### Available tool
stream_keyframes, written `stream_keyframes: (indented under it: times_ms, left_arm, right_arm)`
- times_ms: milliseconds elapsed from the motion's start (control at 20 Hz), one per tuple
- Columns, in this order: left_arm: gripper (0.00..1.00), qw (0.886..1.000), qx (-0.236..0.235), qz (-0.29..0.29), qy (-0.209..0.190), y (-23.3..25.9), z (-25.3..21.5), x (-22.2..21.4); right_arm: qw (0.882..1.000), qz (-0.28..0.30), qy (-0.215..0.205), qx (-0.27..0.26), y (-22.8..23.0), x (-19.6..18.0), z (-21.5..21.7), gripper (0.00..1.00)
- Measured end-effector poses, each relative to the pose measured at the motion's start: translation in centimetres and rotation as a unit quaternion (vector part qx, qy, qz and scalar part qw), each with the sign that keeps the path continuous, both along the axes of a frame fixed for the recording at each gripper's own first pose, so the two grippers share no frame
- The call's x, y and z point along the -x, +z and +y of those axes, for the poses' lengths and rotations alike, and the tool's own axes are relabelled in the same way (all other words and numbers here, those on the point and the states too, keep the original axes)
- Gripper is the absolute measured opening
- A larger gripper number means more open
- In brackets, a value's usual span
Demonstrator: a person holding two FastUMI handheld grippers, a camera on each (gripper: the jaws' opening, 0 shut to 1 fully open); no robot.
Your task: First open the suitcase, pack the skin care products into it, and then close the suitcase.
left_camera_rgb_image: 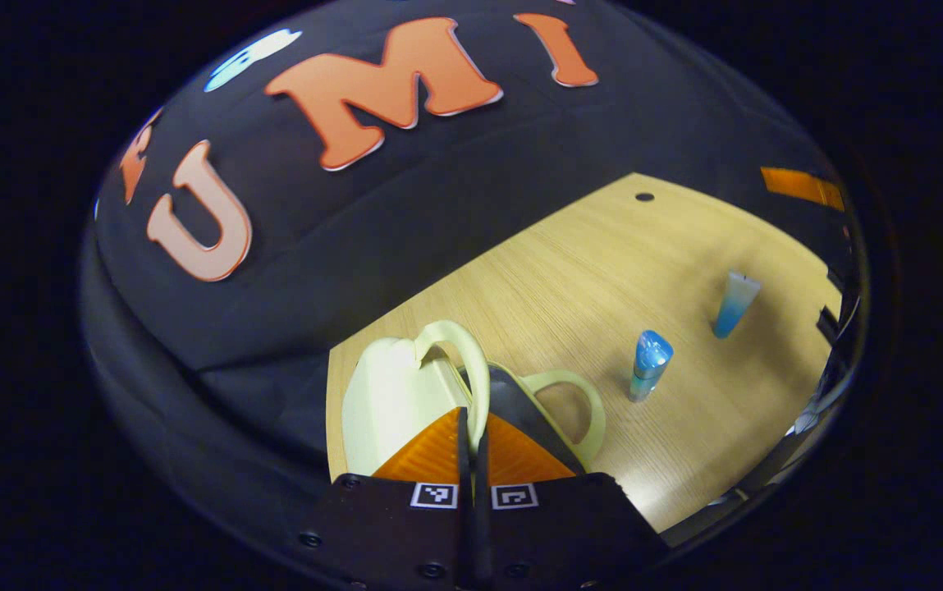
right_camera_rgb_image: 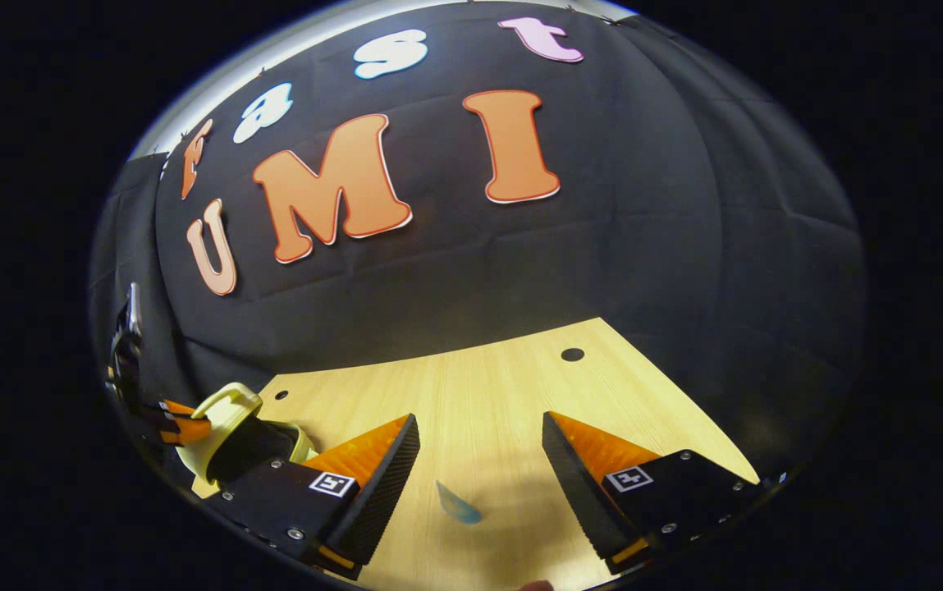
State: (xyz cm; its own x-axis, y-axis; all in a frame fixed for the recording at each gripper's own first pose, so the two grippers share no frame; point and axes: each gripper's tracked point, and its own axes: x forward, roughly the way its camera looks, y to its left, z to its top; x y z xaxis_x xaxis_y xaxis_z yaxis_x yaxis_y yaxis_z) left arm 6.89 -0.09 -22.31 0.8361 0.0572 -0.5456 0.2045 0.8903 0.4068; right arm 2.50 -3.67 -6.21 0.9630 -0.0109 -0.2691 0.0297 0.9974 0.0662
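A small pale yellow suitcase (left_camera_rgb_image: 389,394) stands partly open on the wooden table (left_camera_rgb_image: 569,271), its dark inside showing between the two halves. My left gripper (left_camera_rgb_image: 473,427) is shut on the upper handle (left_camera_rgb_image: 471,353) of the raised half; the other handle (left_camera_rgb_image: 590,406) hangs free. A blue-capped bottle (left_camera_rgb_image: 649,365) stands to the right, and a blue-and-white tube (left_camera_rgb_image: 735,304) stands farther off. In the right gripper view, my right gripper (right_camera_rgb_image: 479,435) is open above the table, with the tip of a blue tube (right_camera_rgb_image: 459,505) low between its fingers. The suitcase (right_camera_rgb_image: 229,410) and left gripper (right_camera_rgb_image: 171,423) are at far left.
The black cloth wall rises right behind the table's far edge. A small round hole (right_camera_rgb_image: 572,355) sits in the tabletop near the back. Bare wood (right_camera_rgb_image: 479,386) stretches between the suitcase and the products.
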Motion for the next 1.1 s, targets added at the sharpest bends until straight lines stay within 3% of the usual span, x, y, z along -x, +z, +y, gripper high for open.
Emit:
stream_keyframes:
  times_ms: [200, 400, 500, 700, 850, 1100]
  left_arm:
    - [0.00, 0.994, 0.100, -0.025, 0.020, -0.3, -0.1, -0.3]
    - [0.00, 0.972, 0.227, -0.041, 0.046, 0.3, 0.2, -0.6]
    - [0.01, 0.960, 0.265, -0.056, 0.070, 0.2, 0.3, -0.5]
    - [0.00, 0.959, 0.254, -0.056, 0.110, -2.5, -0.1, -1.1]
    - [0.00, 0.949, 0.282, -0.051, 0.129, -3.6, -0.9, -1.4]
    - [0.00, 0.942, 0.279, -0.020, 0.185, -5.6, -0.7, -0.9]
  right_arm:
    - [1.000, -0.019, -0.001, -0.013, 1.3, 0.2, 3.1, 0.95]
    - [0.999, -0.030, -0.018, -0.020, 1.6, 0.1, 5.9, 0.95]
    - [0.999, -0.033, -0.019, -0.036, 1.7, 0.2, 8.0, 0.95]
    - [0.998, -0.032, -0.020, -0.049, 1.7, -0.4, 11.4, 0.95]
    - [0.998, -0.024, -0.013, -0.055, 1.6, -0.8, 14.2, 0.95]
    - [0.999, -0.016, -0.007, -0.041, 1.1, -1.3, 17.1, 0.95]
